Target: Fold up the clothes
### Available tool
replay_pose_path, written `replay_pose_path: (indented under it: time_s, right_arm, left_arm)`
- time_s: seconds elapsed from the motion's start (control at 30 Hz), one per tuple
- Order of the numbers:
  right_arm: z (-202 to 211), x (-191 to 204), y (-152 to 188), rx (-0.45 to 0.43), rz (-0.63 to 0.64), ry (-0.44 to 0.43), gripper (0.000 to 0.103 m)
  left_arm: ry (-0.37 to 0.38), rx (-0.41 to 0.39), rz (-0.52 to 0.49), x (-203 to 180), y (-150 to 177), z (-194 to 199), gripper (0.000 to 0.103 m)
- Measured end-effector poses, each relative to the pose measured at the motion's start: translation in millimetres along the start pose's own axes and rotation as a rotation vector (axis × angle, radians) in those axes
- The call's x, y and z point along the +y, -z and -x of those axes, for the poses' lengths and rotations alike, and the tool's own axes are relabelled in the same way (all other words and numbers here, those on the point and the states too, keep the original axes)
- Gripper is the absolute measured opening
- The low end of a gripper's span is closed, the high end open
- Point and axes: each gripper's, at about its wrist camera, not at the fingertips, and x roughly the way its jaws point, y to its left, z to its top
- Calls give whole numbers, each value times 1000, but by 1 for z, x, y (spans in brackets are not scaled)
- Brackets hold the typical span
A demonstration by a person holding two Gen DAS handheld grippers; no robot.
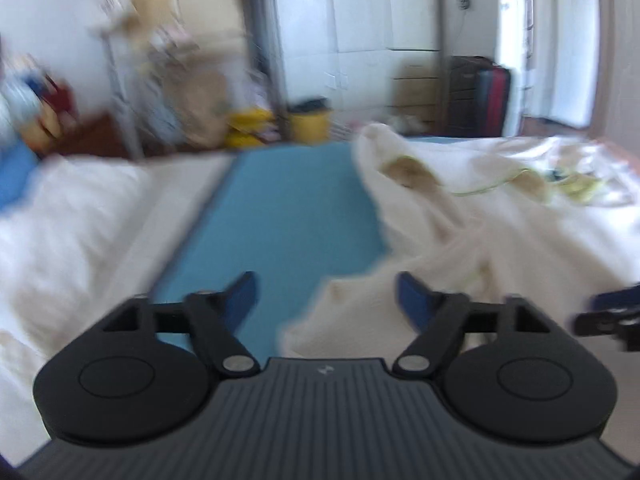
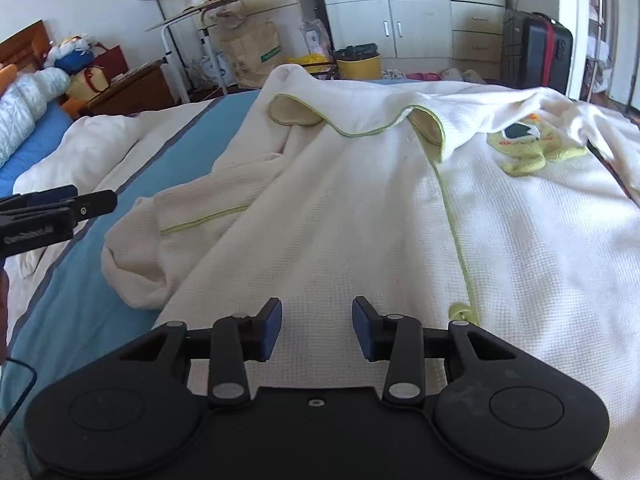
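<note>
One white robe [image 2: 340,208] with lime piping lies spread across the bed [image 2: 80,300], and it is the only garment I can count here. It has two collar flaps, one sleeve [image 2: 176,224] folded in at its left side, one green patch [image 2: 524,146] on the right chest and one green button [image 2: 460,312] near my right gripper [image 2: 316,330]. My right fingers [image 2: 270,330] stand apart over the robe's lower front, with nothing clamped between them. My left gripper [image 1: 326,300] hangs at the robe's left edge, fingers [image 1: 242,296] wide apart, over the blue sheet [image 1: 280,216]; cloth lies close by the right-hand one, but the blur keeps me from telling whether it touches. The blue strip runs bare beside the robe's left edge, giving open room there. Beyond it one white duvet [image 1: 60,220] is bunched. Past the bed's far edge stand one yellow bin [image 2: 358,64] and one dark suitcase [image 2: 536,52].
</note>
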Motion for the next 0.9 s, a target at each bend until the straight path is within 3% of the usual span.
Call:
replay_pose_path:
  time_s: [0.07, 0.17, 0.2, 0.23, 0.3, 0.33, 0.47, 0.63, 0.9]
  right_arm:
    - [0, -1, -2, -2, 5, -13, 47]
    - [0, -2, -4, -12, 17, -1, 49]
    - [0, -3, -4, -17, 17, 11, 51]
    - [0, -4, -4, -19, 13, 21, 53]
    - [-2, -10, -5, -18, -2, 42, 55]
    - [-4, -13, -5, -17, -16, 57, 58]
    - [-11, -25, -9, -5, -77, 44, 58]
    - [-10, -27, -9, -8, -69, 56, 58]
    - [-14, -34, -8, 4, -106, 45, 58]
  left_arm:
    - [43, 79, 36, 7, 6, -17, 86]
    - [51, 131, 110, 17, 9, -43, 84]
    - [50, 126, 123, 18, 9, -48, 76]
    - [47, 118, 129, 19, 8, -51, 51]
    - [33, 99, 101, 17, 5, -52, 21]
    - [25, 90, 83, 16, 3, -53, 15]
    - [-46, 1, 112, 26, -13, -37, 10]
    - [-324, -154, 42, 51, -38, -12, 10]
    - [-595, -232, 109, 114, -52, -19, 10]
